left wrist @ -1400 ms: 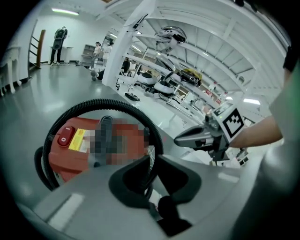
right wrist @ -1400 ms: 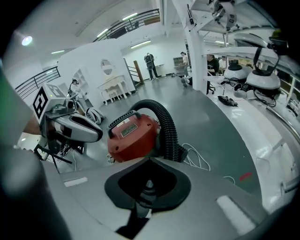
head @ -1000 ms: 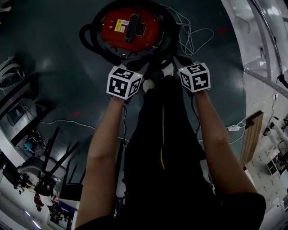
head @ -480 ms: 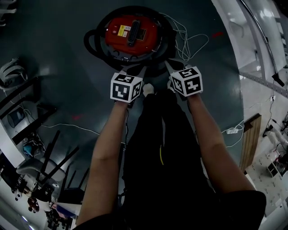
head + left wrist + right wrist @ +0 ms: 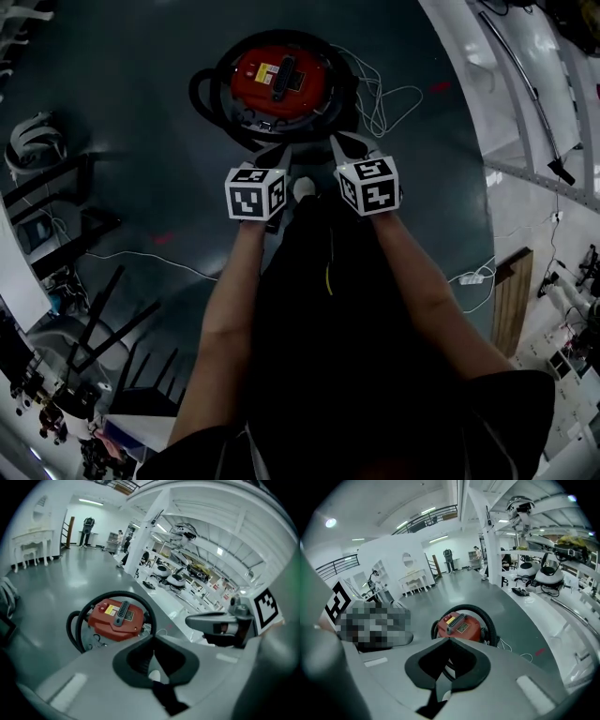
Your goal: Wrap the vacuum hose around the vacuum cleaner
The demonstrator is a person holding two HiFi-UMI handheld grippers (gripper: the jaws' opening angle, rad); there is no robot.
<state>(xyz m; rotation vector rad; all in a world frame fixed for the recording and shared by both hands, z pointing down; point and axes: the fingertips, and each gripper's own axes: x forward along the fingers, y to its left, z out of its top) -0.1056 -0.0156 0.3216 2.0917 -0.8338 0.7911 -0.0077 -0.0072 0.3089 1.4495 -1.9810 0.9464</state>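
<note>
The red vacuum cleaner (image 5: 279, 80) stands on the dark floor with its black hose (image 5: 208, 101) coiled around the body. My left gripper (image 5: 281, 152) and right gripper (image 5: 339, 143) hover side by side on the near side of it, well above the floor and touching nothing. The left jaws have just been closing and now meet with nothing between them. In the left gripper view the vacuum cleaner (image 5: 116, 618) and hose (image 5: 77, 623) lie beyond the shut left gripper (image 5: 153, 641). In the right gripper view the right gripper (image 5: 450, 641) is shut and empty before the vacuum cleaner (image 5: 459, 626).
A white power cord (image 5: 380, 94) lies in loose loops right of the vacuum. Black stands and chairs (image 5: 84, 220) crowd the left side, with a thin white cable (image 5: 141, 258) across the floor. A white bench (image 5: 525, 84) runs along the right. The person's shoe (image 5: 305, 187) shows between the grippers.
Both grippers have lifted up and back from the vacuum, which now looks smaller and farther. The two marker cubes have drawn closer together.
</note>
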